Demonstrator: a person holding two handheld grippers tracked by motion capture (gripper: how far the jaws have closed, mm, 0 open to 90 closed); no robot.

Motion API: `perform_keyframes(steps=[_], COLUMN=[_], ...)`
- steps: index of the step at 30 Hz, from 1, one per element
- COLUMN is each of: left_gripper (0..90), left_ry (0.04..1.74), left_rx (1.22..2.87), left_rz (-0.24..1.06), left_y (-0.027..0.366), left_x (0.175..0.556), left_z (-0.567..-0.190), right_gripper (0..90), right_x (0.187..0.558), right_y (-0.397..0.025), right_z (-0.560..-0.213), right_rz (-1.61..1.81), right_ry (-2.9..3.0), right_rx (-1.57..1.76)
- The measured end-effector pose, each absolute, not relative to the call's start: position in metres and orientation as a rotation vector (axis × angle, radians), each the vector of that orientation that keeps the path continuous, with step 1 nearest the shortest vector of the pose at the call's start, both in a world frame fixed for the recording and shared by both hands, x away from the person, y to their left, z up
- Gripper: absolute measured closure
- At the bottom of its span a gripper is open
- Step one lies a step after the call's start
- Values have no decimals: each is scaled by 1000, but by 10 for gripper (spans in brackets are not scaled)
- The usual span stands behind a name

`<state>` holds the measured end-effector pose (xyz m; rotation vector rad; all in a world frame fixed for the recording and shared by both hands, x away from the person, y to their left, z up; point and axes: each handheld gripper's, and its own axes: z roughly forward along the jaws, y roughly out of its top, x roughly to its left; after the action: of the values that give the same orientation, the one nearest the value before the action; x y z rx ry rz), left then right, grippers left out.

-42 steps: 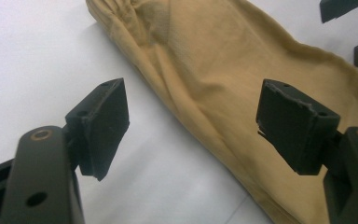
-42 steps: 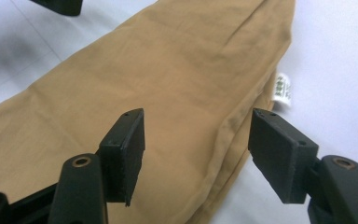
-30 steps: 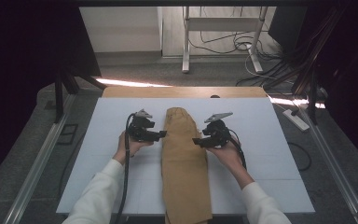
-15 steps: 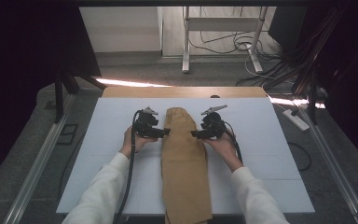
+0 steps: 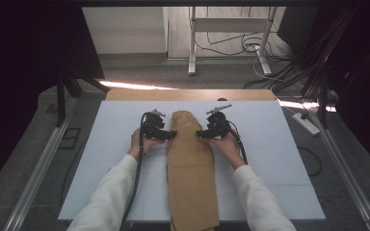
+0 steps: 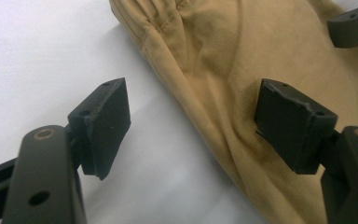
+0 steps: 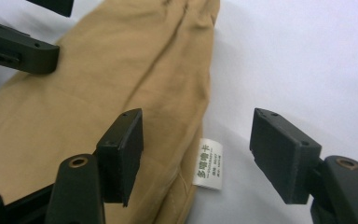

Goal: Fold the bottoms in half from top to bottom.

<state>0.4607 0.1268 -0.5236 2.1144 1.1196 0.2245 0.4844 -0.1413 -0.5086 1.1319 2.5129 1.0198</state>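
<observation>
sleeves first, white ones, coming in from the near edge of the white table (image 5: 101,159), and between them the tan garment (image 5: 191,168) runs lengthwise down the middle of the board, its near end hanging off the front edge and its far, narrower end lying flat further up. it looks folded into a long strip, so the two hands are working one long edge each. left gripper (image 5: 166,135) sits at the left edge of the cloth, jaws wide apart, and in the left gripper view one pad (image 6: 103,126) rests over bare table while the other (image 6: 291,123) is over the fabric, so the hem runs between them, nothing pinched yet. right gripper (image 5: 203,133) mirrors it on the right edge, also spread wide and holding nothing; in the right gripper view its pads straddle the seam where a small white care label (image 7: 209,164) sticks out onto the table. my read: both are lined up to bite the edges together, likely to fold or lift. no containers anywhere on the board. beyond the table, grey floor, a white desk frame (image 5: 231,29) and loose cables (image 5: 250,45).
</observation>
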Motion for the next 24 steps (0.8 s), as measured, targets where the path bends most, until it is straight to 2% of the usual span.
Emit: perform_keyframes(steps=[14, 22, 24], left_gripper=[262, 315, 352], left_ry=[1127, 1128, 1123], left_rx=[2129, 2156, 2151], left_rz=[201, 163, 157], left_y=[131, 125, 124], left_x=[462, 464, 464], left_z=[-526, -534, -534], right_gripper=[328, 326, 372], right_x=[492, 492, 491], right_y=[-137, -134, -132], right_z=[-520, -523, -523], right_rz=[974, 968, 969], right_ry=[2529, 2529, 2529], right_rx=[1126, 1068, 1057])
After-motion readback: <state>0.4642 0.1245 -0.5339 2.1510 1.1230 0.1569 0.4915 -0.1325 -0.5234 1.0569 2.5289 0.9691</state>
